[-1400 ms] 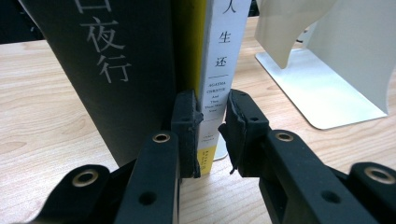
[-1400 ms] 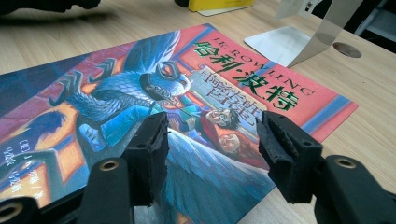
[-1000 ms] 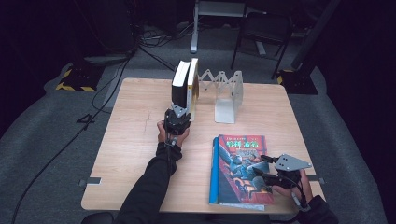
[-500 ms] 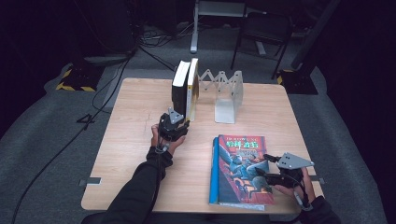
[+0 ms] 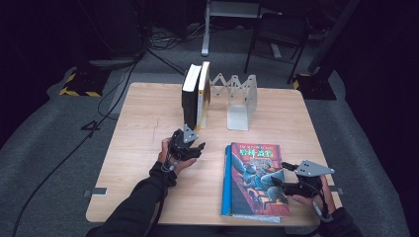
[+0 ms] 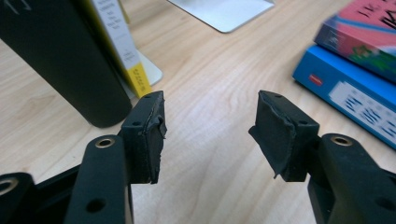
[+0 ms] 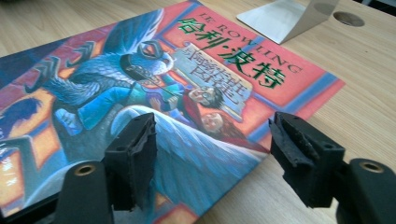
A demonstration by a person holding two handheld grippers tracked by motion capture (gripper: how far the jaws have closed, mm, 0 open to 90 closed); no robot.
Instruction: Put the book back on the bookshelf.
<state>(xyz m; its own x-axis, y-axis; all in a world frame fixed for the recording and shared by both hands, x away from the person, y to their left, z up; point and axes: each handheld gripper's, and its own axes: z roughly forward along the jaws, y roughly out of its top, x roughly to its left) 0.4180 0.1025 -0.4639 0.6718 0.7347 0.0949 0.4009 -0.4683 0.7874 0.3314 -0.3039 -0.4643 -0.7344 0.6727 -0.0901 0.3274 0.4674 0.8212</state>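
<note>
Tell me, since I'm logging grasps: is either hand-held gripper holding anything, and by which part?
Nothing is held. The left hand-held gripper is open over bare table; the right hand-held gripper is open above the picture book.

Pale wood-grain table (image 5: 143, 128). Black book (image 5: 189, 98) beside yellow-spined book (image 5: 202, 94); silver bookend (image 5: 240, 103). Red-and-blue illustrated cover (image 5: 257, 177), green lettering; black tool pads (image 6: 147, 133).

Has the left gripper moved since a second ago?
Yes. The left gripper has pulled back toward the person, away from the upright black book, which stayed put.
</note>
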